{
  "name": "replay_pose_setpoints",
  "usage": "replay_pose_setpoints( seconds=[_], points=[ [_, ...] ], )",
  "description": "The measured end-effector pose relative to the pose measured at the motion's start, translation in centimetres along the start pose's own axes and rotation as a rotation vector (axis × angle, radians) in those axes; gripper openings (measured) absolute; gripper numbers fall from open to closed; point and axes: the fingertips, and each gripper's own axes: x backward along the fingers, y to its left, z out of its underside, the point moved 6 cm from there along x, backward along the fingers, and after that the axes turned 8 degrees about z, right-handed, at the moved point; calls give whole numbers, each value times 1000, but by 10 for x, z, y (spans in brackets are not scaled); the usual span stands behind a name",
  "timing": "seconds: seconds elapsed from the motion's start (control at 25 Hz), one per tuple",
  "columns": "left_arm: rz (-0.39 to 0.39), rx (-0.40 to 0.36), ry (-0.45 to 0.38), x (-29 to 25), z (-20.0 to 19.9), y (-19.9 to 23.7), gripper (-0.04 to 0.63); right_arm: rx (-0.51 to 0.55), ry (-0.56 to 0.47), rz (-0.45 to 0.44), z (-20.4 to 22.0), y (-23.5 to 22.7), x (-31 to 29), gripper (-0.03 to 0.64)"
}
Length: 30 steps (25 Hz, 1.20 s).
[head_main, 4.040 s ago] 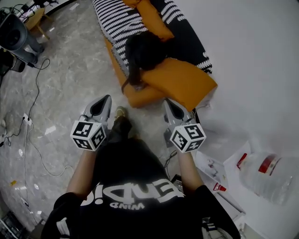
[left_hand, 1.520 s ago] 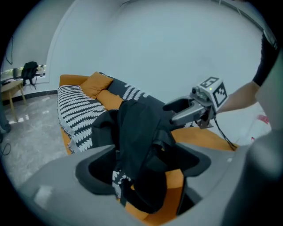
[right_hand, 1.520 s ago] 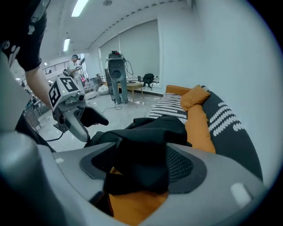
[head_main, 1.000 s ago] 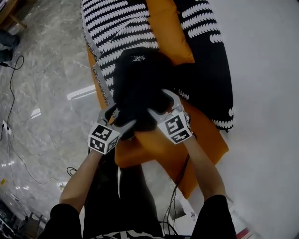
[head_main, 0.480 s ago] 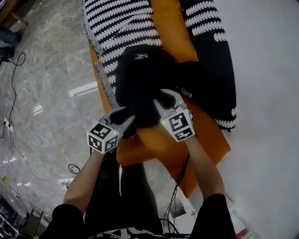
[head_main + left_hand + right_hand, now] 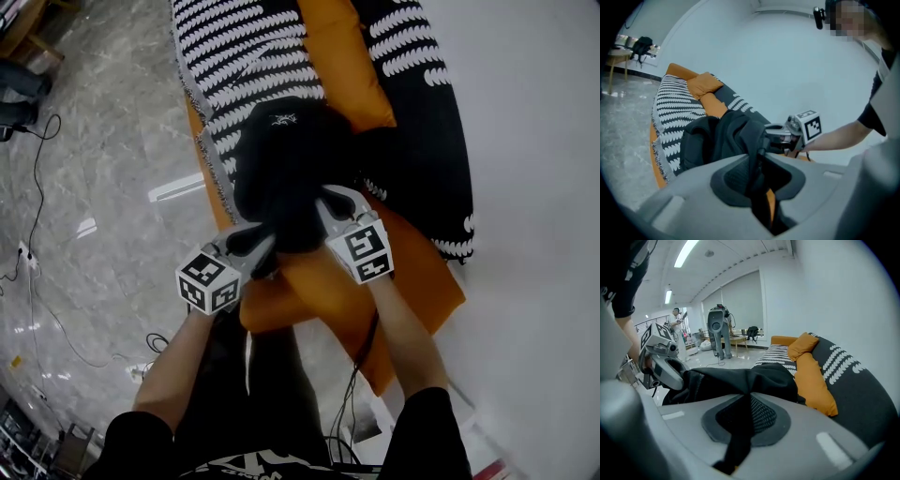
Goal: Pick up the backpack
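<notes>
backpack (image 6: 286,164): black, soft, slumped on sofa (image 6: 422,281) | left gripper (image 6: 266,242), right gripper (image 6: 324,201): jaws just closed on it

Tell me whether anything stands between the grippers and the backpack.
Nothing visible does. The left gripper and right gripper have just closed their jaws, each pinching black fabric of the backpack, which lies on the sofa.

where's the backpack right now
The backpack is mid head view, on the orange sofa by the striped blanket; left gripper and right gripper have just closed on its near end.
</notes>
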Motion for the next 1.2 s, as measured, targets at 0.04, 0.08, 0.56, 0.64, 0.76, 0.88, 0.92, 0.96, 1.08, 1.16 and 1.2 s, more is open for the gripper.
replay_pose_setpoints(
  seconds=[0.04, 0.08, 0.56, 0.64, 0.76, 0.88, 0.92, 0.96, 1.08, 1.16, 1.2],
  points=[
    [2, -7, -4, 1, -6, -6, 74, -12, -6, 7, -3, -2, 6, 18],
    [4, -15, -9, 1, -13, -13, 72, -24, -14, 14, -6, -3, 12, 18],
    [39, -234, 15, 16, -128, -112, 58, -231, -178, 35, -63, -25, 91, 14],
    [34, -245, 14, 25, -142, -123, 58, -239, -191, 32, -72, -21, 103, 12],
    [28, -262, 9, 42, -160, -139, 58, -272, -195, 24, -82, -5, 123, 12],
    [43, -290, 17, 57, -169, -160, 57, -323, -197, 23, -88, 11, 147, 12],
    [50, -295, 18, 63, -170, -168, 57, -338, -203, 24, -91, 17, 155, 12],
    [56, -294, 16, 69, -171, -177, 57, -355, -211, 24, -95, 22, 164, 12],
    [51, -265, -30, 91, -179, -207, 57, -390, -250, 12, -114, 35, 188, 12],
    [33, -253, -74, 110, -186, -228, 57, -397, -283, -7, -131, 47, 205, 12],
    [24, -258, -88, 120, -188, -239, 57, -398, -297, -19, -138, 55, 214, 12]
  ],
)
